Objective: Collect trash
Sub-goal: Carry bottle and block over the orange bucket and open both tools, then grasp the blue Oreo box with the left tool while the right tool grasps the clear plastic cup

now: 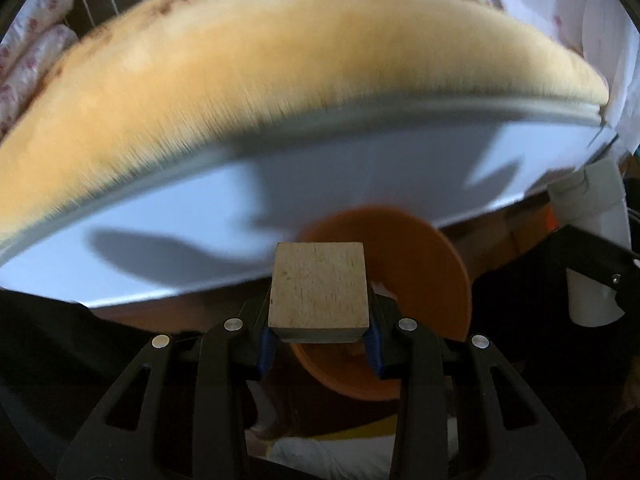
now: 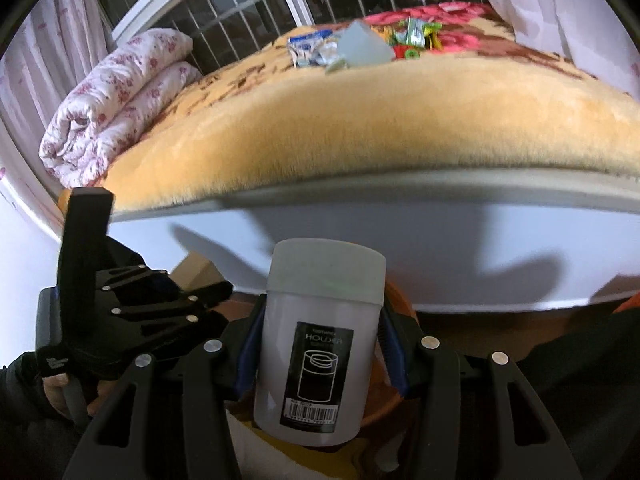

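Note:
My left gripper (image 1: 319,346) is shut on a pale wooden block (image 1: 319,289) and holds it over an orange plastic bin (image 1: 412,280) on the floor beside the bed. My right gripper (image 2: 320,364) is shut on a white plastic container (image 2: 320,344) with a black label, held upright just above the same orange bin (image 2: 394,396), which is mostly hidden behind it. The container also shows at the right edge of the left wrist view (image 1: 596,240). More trash, wrappers and a clear bag (image 2: 352,46), lies far back on the bed.
The bed (image 2: 360,128) has an orange fuzzy blanket and a white side panel (image 1: 320,184). A rolled floral quilt (image 2: 116,100) lies at its left end by a barred window (image 2: 248,4). The left gripper shows in the right wrist view (image 2: 120,308). A white curtain (image 2: 560,8) hangs at right.

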`<control>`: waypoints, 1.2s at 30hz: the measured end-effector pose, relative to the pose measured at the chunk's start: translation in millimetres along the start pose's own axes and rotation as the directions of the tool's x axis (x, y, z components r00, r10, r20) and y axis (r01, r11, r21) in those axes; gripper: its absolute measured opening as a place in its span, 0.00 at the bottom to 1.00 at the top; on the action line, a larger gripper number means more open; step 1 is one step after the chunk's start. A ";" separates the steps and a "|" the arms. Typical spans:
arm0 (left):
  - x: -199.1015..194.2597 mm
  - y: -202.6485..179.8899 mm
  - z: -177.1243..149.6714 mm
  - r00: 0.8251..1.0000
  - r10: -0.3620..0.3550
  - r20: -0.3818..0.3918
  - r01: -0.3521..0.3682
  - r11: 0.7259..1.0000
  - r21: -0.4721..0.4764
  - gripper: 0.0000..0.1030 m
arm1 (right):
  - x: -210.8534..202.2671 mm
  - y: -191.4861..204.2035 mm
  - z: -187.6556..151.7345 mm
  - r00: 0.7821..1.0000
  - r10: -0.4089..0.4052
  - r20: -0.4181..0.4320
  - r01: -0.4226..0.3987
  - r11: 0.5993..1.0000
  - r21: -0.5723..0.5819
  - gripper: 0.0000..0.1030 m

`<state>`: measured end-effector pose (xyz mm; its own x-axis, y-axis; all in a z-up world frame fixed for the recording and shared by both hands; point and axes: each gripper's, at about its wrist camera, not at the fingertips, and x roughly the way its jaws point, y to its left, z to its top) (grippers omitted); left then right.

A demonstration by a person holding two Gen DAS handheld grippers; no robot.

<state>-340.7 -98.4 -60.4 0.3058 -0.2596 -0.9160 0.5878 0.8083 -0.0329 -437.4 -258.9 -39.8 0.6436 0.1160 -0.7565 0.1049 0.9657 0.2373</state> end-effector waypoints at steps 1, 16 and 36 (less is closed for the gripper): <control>6.1 0.5 -1.0 1.000 -0.011 -0.023 0.010 1.000 -0.006 0.33 | 6.0 -1.0 -2.0 1.000 -0.006 -0.023 0.006 1.000 0.005 0.49; 78.3 6.8 -8.1 0.971 -0.028 -0.236 0.023 0.999 -0.022 0.33 | 76.5 -24.7 -16.1 0.975 0.016 -0.221 0.008 0.994 0.106 0.49; 62.1 9.1 -3.1 0.975 -0.059 -0.213 0.052 0.998 -0.038 0.75 | 36.2 -22.9 5.1 0.993 -0.041 -0.107 0.047 0.997 0.053 0.67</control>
<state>-318.7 -105.6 -118.8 0.1037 -0.1882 -0.9766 0.5742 0.8131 -0.0957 -412.6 -278.0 -69.5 0.5539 0.1005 -0.8265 0.1752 0.9564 0.2337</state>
